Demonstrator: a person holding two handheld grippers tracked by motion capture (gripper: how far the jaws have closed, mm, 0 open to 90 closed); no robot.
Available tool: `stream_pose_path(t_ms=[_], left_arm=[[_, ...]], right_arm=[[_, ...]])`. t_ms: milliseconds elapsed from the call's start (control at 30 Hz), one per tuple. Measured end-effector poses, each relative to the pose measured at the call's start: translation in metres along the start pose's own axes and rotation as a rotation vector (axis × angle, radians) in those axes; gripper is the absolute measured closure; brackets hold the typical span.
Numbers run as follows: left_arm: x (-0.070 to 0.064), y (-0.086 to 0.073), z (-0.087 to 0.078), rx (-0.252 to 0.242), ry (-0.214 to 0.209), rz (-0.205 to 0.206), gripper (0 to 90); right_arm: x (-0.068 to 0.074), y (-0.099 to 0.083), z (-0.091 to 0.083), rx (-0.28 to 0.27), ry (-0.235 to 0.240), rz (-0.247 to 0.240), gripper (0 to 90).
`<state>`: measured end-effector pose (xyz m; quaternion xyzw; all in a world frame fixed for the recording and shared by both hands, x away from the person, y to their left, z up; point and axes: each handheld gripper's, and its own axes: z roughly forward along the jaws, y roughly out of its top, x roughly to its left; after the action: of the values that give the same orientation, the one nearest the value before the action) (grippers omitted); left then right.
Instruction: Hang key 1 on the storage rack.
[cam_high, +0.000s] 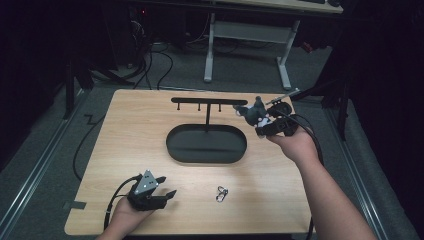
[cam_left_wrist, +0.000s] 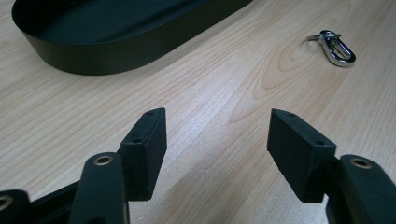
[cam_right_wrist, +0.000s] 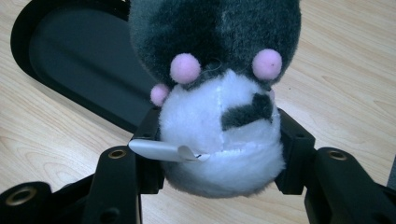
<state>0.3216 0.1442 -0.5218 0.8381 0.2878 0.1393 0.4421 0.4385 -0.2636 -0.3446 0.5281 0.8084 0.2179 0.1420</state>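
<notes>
My right gripper (cam_high: 259, 119) is shut on a grey and white plush toy (cam_right_wrist: 219, 93) with pink pompoms and a small white tag, held above the table at the right end of the black hook stand (cam_high: 207, 102). The plush toy (cam_high: 252, 112) hangs just beside the stand's crossbar. My left gripper (cam_left_wrist: 217, 135) is open near the table's front left, low over the wood, with nothing between its jaws. A silver metal clasp (cam_left_wrist: 334, 46) lies on the table ahead and to the right of that gripper, and the clasp (cam_high: 221, 193) sits front centre in the high view.
The stand rises from a black oval tray (cam_high: 206, 145) in the middle of the wooden table (cam_high: 125, 130). Cables trail from both grippers. Beyond the far edge stands a desk frame (cam_high: 247, 35) on the floor.
</notes>
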Motion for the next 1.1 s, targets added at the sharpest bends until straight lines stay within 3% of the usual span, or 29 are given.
stream_pose_path(t_ms=[667,1100], left_arm=[[-0.001,0.000,0.001,0.011,0.000,0.004,38.5],[-0.002,0.000,0.002,0.020,-0.001,0.008,38.5]], right_arm=[[0.004,-0.019,0.031,0.031,0.001,0.007,47.5],[0.012,-0.024,0.052,0.039,0.038,0.015,46.9]])
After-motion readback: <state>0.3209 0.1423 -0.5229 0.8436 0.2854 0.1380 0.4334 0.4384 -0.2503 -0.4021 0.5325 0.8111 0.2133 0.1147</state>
